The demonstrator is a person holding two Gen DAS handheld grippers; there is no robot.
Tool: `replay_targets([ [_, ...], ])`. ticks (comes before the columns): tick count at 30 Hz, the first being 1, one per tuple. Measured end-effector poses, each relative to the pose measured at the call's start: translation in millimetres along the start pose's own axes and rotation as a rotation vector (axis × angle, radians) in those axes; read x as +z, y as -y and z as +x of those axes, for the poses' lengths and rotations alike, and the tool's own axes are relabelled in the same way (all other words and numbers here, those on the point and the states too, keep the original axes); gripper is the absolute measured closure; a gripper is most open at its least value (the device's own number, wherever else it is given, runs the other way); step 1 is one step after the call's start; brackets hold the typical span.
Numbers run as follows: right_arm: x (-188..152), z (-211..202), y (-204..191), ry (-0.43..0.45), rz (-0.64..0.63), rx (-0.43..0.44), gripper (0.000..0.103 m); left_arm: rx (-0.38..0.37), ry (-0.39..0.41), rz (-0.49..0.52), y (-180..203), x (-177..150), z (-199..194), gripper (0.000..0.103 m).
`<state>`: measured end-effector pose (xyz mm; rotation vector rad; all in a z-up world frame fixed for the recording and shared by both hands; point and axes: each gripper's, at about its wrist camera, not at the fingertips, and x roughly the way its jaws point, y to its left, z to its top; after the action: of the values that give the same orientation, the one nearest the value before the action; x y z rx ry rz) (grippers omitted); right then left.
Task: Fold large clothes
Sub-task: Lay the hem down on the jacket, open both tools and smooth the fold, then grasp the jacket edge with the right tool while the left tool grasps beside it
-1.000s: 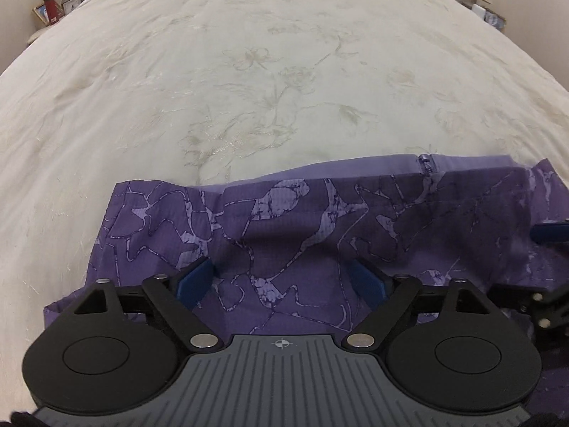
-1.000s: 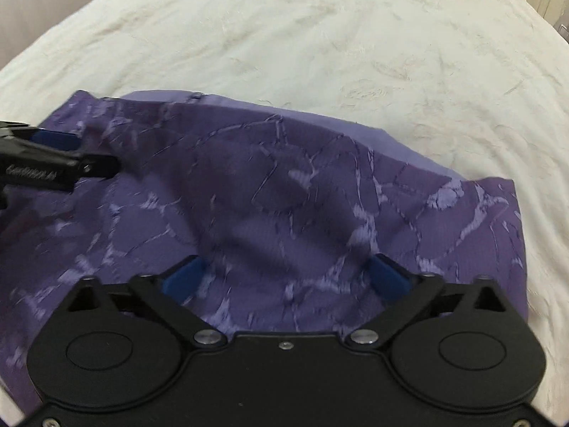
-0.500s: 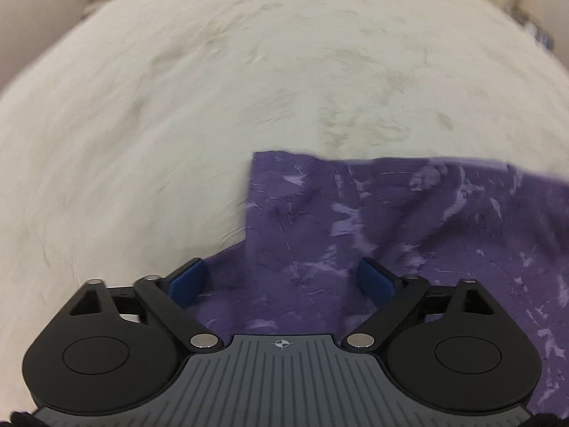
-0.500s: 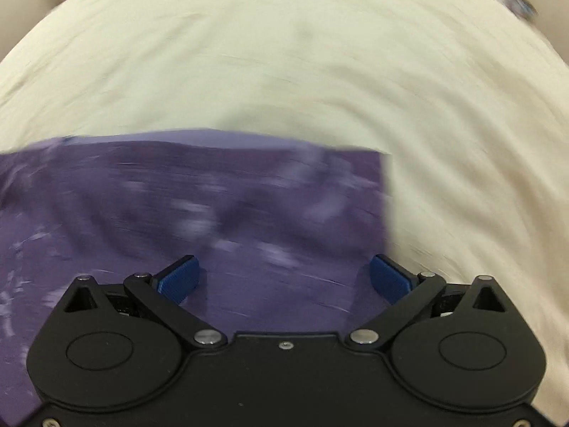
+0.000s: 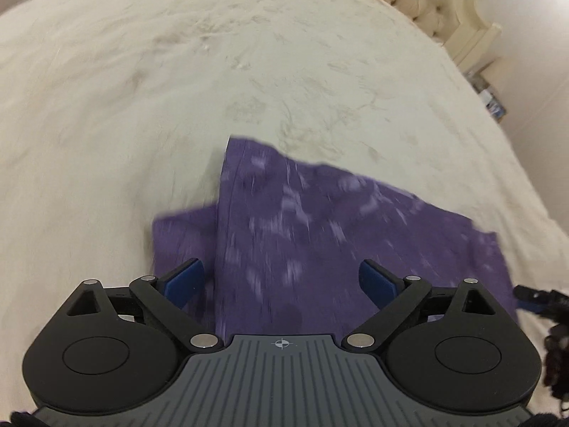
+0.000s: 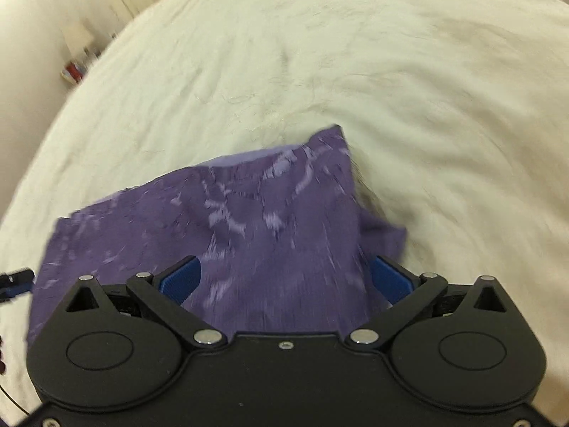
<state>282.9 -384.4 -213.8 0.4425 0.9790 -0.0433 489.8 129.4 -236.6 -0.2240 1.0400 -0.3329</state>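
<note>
A purple patterned garment (image 5: 302, 235) lies folded on the cream bedspread (image 5: 177, 71); it also shows in the right wrist view (image 6: 249, 220). My left gripper (image 5: 281, 281) is open, its blue pads (image 5: 183, 279) spread wide just above the garment's left part. My right gripper (image 6: 284, 277) is open too, its blue pads (image 6: 391, 277) spread over the garment's right end. The right gripper's tip shows at the left view's right edge (image 5: 533, 299). Both views are motion-blurred.
A tufted cream headboard (image 5: 426, 7) stands at the far right in the left wrist view. A bedside stand with small items (image 6: 76, 67) is at the far left in the right wrist view. The bedspread (image 6: 391, 71) stretches wide around the garment.
Both grippers have swung outward, left to the garment's left end, right to its right end. The views have turned and the garment's side edges have come into sight. Both jaws stay open.
</note>
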Motion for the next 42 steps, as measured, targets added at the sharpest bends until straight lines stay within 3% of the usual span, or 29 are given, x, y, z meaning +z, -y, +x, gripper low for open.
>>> replay_targets([
  [7, -53.9, -27.9, 37.2, -0.034, 0.129, 0.026, 0.001, -0.014, -0.022, -0.092, -26.6, -49.6, -35.3, 0.005],
  [15, -76.8, -30.9, 54.5, -0.051, 0.261, 0.091, 0.001, -0.020, -0.049, -0.165, -41.1, -71.8, -42.9, 0.004],
  [25, -59.9, 8.5, 57.3, -0.127, 0.247, 0.112, 0.000, -0.030, -0.095, -0.188, -48.6, -58.6, -0.6, 0.001],
  [34, -34.1, 45.2, 49.3, -0.168, 0.232, 0.271, 0.000, -0.130, -0.159, -0.133, -34.9, -36.2, 35.0, 0.000],
  [42, -31.8, 57.0, 60.2, -0.150, 0.349, 0.374, 0.000, -0.165, -0.192, -0.170, -35.9, -33.8, 40.0, 0.001],
])
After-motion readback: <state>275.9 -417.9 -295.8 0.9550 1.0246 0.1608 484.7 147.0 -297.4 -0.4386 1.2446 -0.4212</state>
